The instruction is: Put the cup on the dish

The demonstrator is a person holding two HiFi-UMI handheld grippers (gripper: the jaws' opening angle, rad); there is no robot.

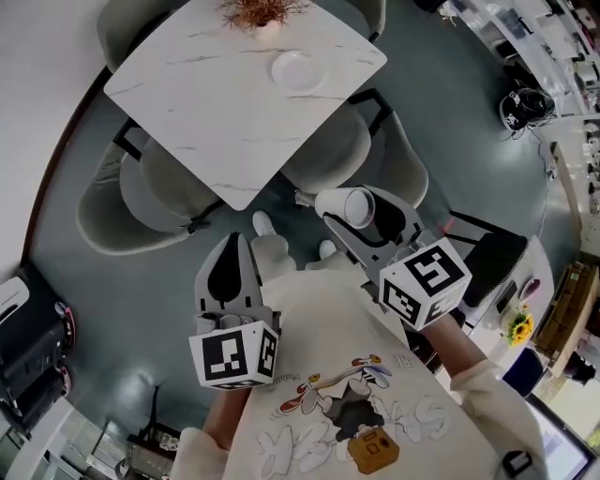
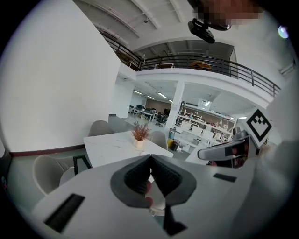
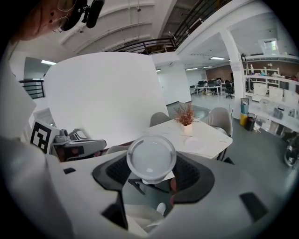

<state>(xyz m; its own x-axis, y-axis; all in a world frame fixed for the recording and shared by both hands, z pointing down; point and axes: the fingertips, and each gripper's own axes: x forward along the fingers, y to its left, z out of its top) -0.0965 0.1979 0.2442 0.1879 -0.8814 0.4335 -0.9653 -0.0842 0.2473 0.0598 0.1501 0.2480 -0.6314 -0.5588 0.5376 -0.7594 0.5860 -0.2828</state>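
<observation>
A white cup (image 3: 151, 159) sits between the jaws of my right gripper (image 1: 342, 208), which is shut on it; its round base faces the right gripper view's camera. In the head view the cup (image 1: 330, 206) hangs over the floor, short of the table. The white dish (image 1: 294, 69) lies on the white marble table (image 1: 216, 103), near its far right edge, and shows small in the right gripper view as the dish (image 3: 194, 144). My left gripper (image 1: 229, 272) is shut with nothing in it, held low beside the right one, its pads meeting at the tip (image 2: 150, 164).
A small pot with a dried plant (image 1: 260, 13) stands at the table's far edge, close to the dish. Grey upholstered chairs (image 1: 141, 202) surround the table, one (image 1: 333, 155) directly between me and the dish. A black device (image 1: 28, 352) stands at the left.
</observation>
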